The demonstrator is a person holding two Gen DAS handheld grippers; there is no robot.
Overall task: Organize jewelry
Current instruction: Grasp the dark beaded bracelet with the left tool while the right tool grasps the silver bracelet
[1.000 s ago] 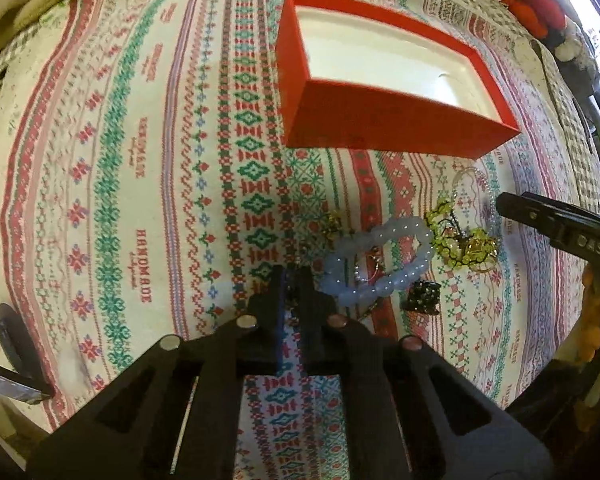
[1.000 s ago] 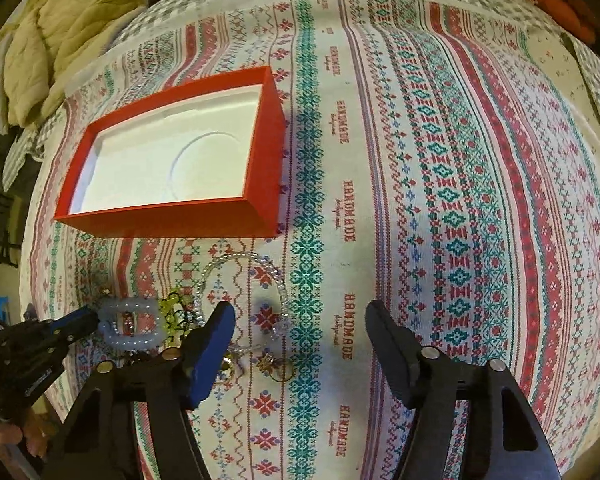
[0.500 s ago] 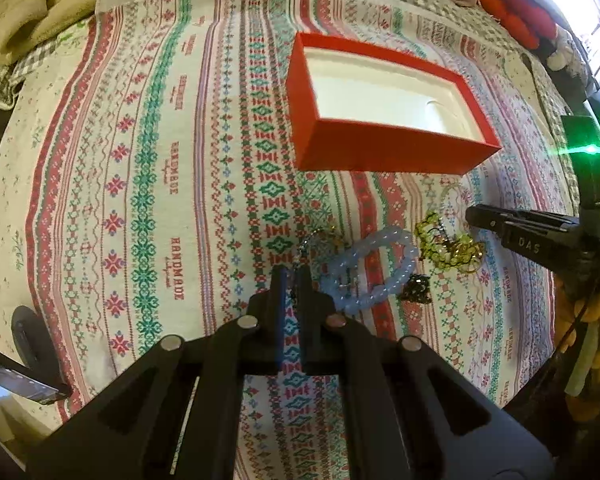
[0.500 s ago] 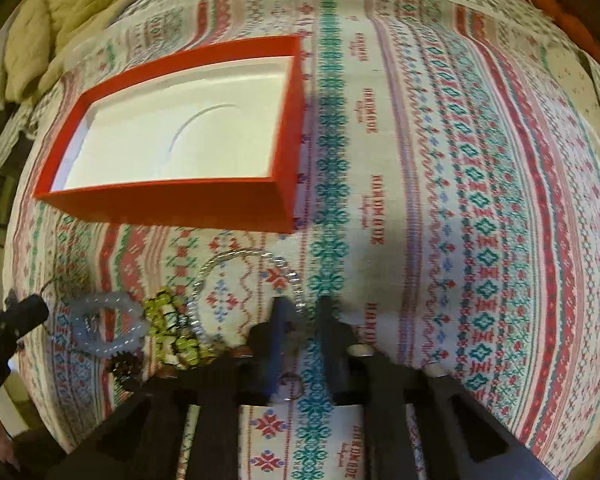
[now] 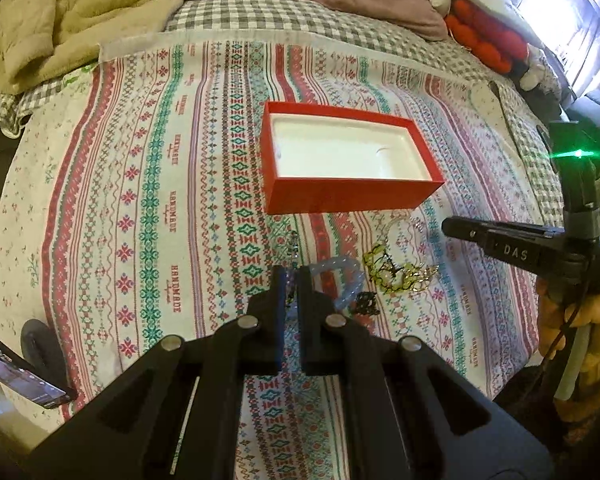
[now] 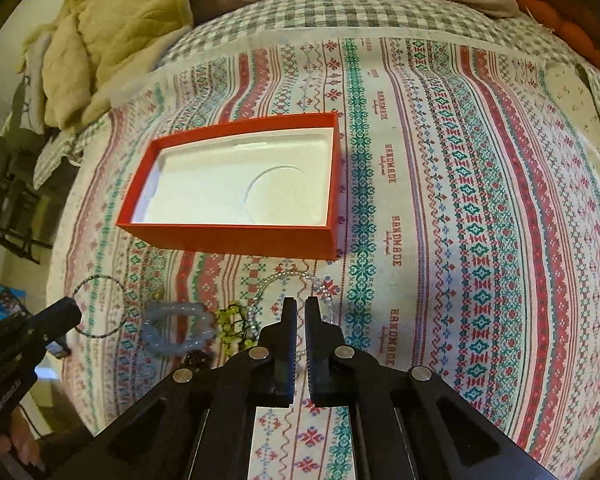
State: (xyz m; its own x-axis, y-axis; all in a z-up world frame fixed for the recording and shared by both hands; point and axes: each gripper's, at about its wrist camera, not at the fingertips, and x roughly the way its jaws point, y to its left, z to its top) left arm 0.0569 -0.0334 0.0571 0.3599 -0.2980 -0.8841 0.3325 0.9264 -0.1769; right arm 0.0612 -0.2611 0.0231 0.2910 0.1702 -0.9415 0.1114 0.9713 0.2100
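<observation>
**Jewelry sorting, early stage.** The work surface is formed by a patterned cloth (image 5: 140, 200) spread over a bed. On it, the red box (image 6: 228, 238) is set open. Its white insert (image 6: 204, 184) is seen bare, and no piece has yet been laid in it, so the task is judged barely begun.

The left gripper (image 5: 290, 276) is shown clenched. A thin dark bead loop (image 6: 100, 277) is pinched at its tip and hangs clear of the cloth, well short of the box. The jaws of the right gripper (image 6: 298, 304) have just been closing to a narrow slit. A strand of the clear bead bracelet (image 6: 296, 276) is seen inside that slit and is taken to be grasped, while the rest of its arc lies on the cloth just in front of the box.

Three pieces are left ungripped in a loose cluster between the two grippers:
- The pale blue bracelet (image 6: 176, 330) lies flat beside the loop.
- The yellow-green beaded piece (image 5: 396, 276) is heaped just beside the pale blue bracelet.
- A small dark piece (image 5: 366, 302) rests near the edge of the pale blue bracelet, and its kind cannot be told.

Two pieces are thus in hand and three are untouched. All five remain to be carried to the box.
</observation>
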